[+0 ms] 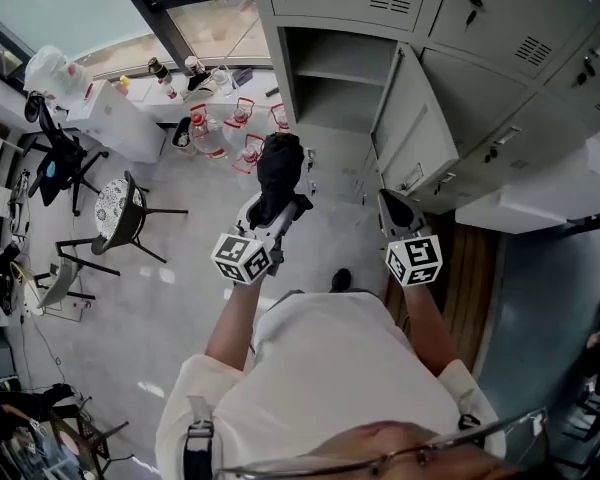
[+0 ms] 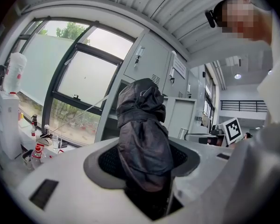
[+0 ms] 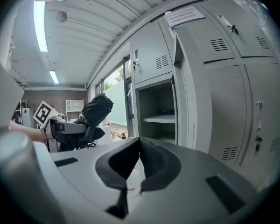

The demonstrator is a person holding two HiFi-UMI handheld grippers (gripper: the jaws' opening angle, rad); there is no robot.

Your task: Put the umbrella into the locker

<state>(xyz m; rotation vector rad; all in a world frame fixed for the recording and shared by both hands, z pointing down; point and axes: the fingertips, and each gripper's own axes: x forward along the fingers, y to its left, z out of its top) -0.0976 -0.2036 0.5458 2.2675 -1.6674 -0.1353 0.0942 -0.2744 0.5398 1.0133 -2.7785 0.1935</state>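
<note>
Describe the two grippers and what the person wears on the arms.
The left gripper and right gripper have pale grey bodies with dark pads. Each carries a white cube with black square markers. The person wears a white short-sleeved shirt.

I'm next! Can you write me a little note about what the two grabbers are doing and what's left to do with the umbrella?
Left gripper: shut on the folded black umbrella, which sticks up out of its jaws.
Right gripper: shut, nothing in it.
Locker: one compartment is open just ahead, its door swung to the right.
Done: umbrella in hand, door open.
Left: reach the umbrella into the open compartment, set it down, let go.
</note>
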